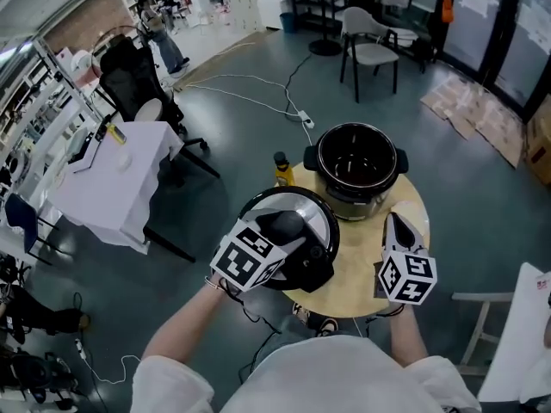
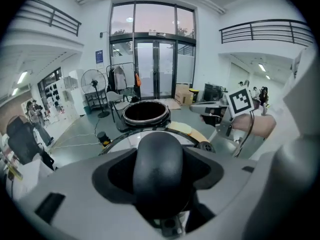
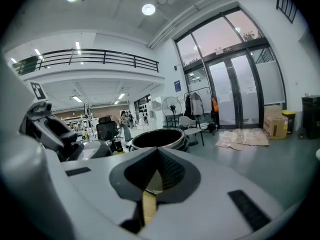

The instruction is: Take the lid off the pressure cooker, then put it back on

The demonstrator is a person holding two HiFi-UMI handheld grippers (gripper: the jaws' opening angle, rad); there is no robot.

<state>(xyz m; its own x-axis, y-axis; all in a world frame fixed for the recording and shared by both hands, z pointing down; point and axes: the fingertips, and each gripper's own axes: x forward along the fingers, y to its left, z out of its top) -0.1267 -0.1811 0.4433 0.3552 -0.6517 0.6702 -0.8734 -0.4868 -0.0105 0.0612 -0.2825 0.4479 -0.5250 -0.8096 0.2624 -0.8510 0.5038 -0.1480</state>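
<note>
Fingers point(image 2: 65, 189) of my left gripper point(image 2: 160, 176) stand half apart, clamped on the lid's black knob point(image 2: 159, 151). The lid point(image 1: 297, 205) hangs at eight o'clock of the open pressure cooker pot point(image 1: 396, 157), over the surface's point(image 1: 362, 278) edge. I reckon the rounded knob could swivel or slip, dropping it. My right gripper point(image 3: 150, 184) is closed on nothing.

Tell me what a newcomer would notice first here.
The left gripper clamps the black handle of the lid, holding it off the cooker over the round table's near-left edge. Behind it the open pressure cooker stands empty on the table's far side. The right gripper, jaws together and empty, hovers over the right edge.
</note>
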